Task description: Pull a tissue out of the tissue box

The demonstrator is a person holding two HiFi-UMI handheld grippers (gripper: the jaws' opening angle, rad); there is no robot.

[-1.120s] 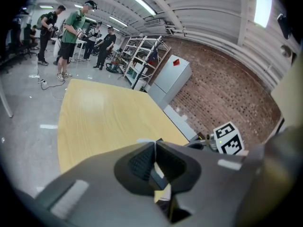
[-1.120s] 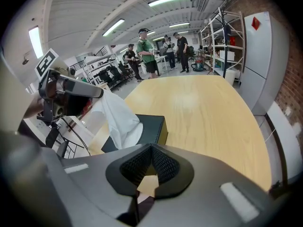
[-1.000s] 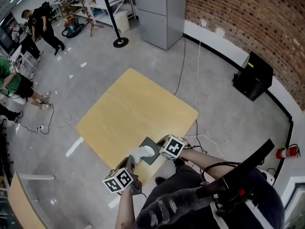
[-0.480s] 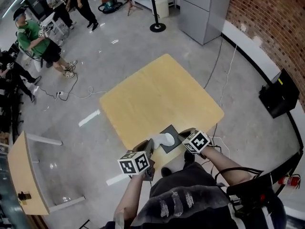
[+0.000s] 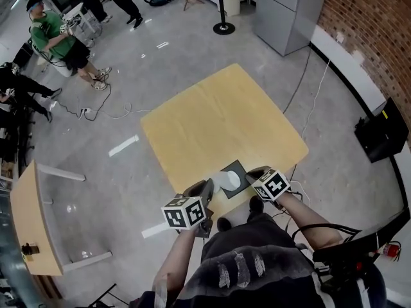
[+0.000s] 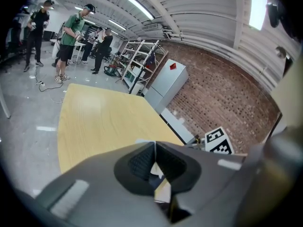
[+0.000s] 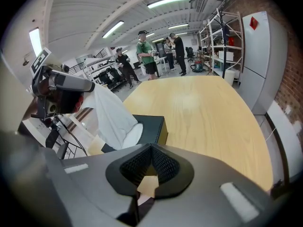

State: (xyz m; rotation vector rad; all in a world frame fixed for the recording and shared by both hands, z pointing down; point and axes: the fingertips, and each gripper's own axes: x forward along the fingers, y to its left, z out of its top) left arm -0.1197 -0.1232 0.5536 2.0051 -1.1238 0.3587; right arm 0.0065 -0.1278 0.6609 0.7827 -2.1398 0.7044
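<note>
Only the viewpoint swung; left gripper (image 6: 155, 145) grips the white paper tissue (image 7: 111, 115) rooted in the black square box (image 7: 152, 126) at the near edge of the wooden table (image 5: 218, 120), and with right gripper (image 7: 151, 146) clenched empty beside it, the box may lift.

My left tongs (image 5: 207, 188) were closed, pads pinched on the tissue (image 5: 220, 181), and pointed forward and somewhat down. Their marker cube (image 5: 186, 212) sat on the end nearest me. My left forearm (image 5: 168, 271) reached out bare from my body, nearly straight ahead. My right tongs (image 5: 258, 172) were closed as well, pads pressed together with nothing between them, and tipped down more steeply than the left pair, near them on the right. My right forearm (image 5: 309, 222) came in from the right side, with the elbow bent outward.
</note>
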